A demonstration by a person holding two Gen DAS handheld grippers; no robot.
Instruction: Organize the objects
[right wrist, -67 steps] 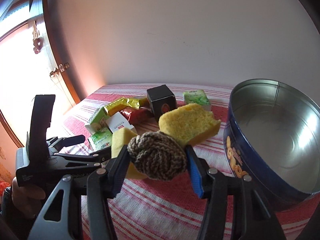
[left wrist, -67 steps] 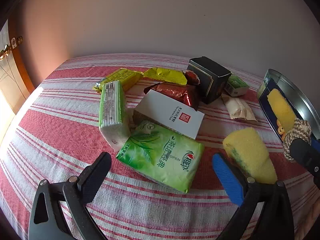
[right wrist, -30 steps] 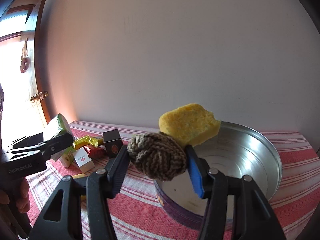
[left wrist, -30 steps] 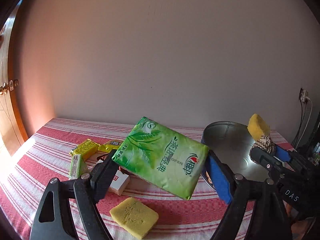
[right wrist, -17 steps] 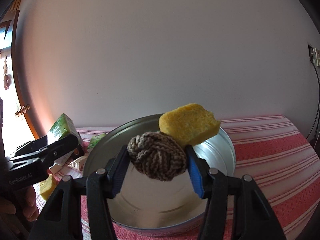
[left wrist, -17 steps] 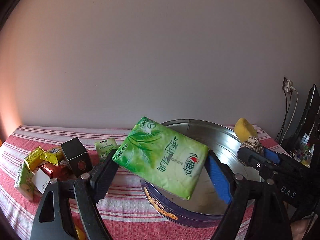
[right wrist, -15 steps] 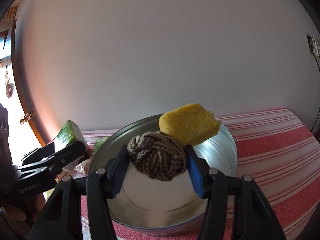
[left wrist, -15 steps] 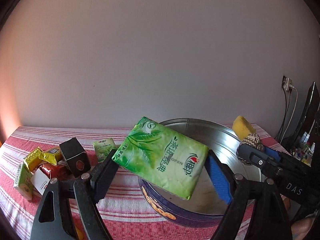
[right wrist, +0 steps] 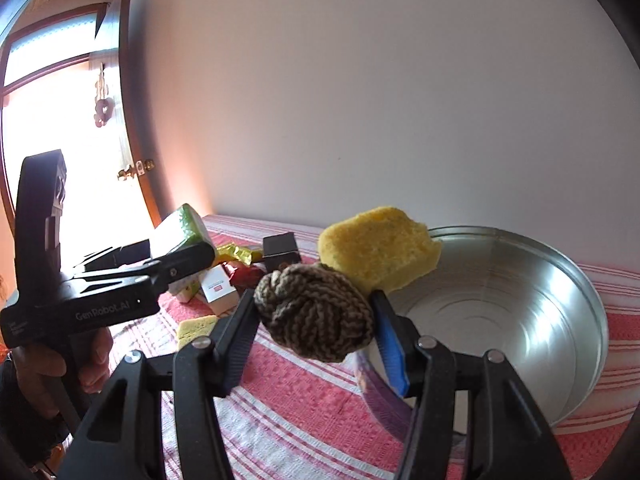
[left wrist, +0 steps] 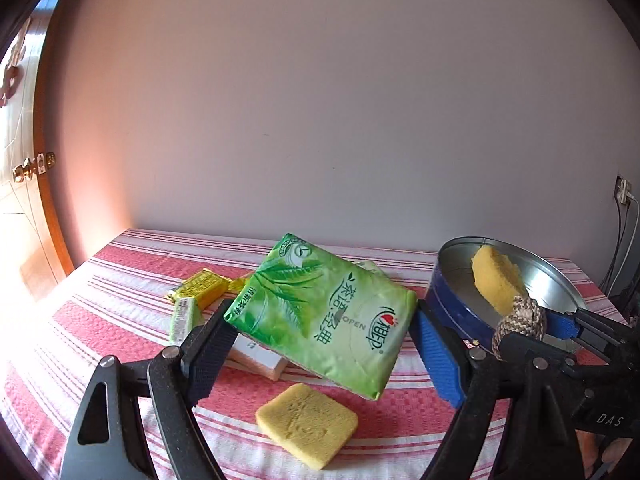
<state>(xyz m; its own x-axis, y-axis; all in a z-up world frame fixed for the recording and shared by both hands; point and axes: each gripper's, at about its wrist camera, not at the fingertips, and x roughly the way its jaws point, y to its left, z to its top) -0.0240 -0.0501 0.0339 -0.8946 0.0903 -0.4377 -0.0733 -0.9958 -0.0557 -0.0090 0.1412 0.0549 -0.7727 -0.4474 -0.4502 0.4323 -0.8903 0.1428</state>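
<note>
My left gripper (left wrist: 320, 348) is shut on a green tissue pack (left wrist: 320, 316) and holds it in the air above the striped table; the pack also shows in the right wrist view (right wrist: 184, 232). My right gripper (right wrist: 314, 324) is shut on a brown knotted rope ball (right wrist: 316, 316) with a yellow sponge (right wrist: 376, 252) attached, beside the rim of the round metal tin (right wrist: 520, 312). In the left wrist view the rope ball (left wrist: 520, 322) and sponge (left wrist: 498, 276) sit at the tin (left wrist: 452, 304).
A flat yellow sponge (left wrist: 306, 424) lies on the red striped cloth (left wrist: 100, 320) below the pack. Yellow packets (left wrist: 198, 286), a small green pack (left wrist: 184, 316), a white box (right wrist: 218, 288) and a black box (right wrist: 280, 250) lie behind. A wall stands at the back, a door at left.
Both grippers swung back left with their loads. The tin, centred half a second ago, now sits to the right. The left gripper took the tissue pack off the table about two seconds ago.
</note>
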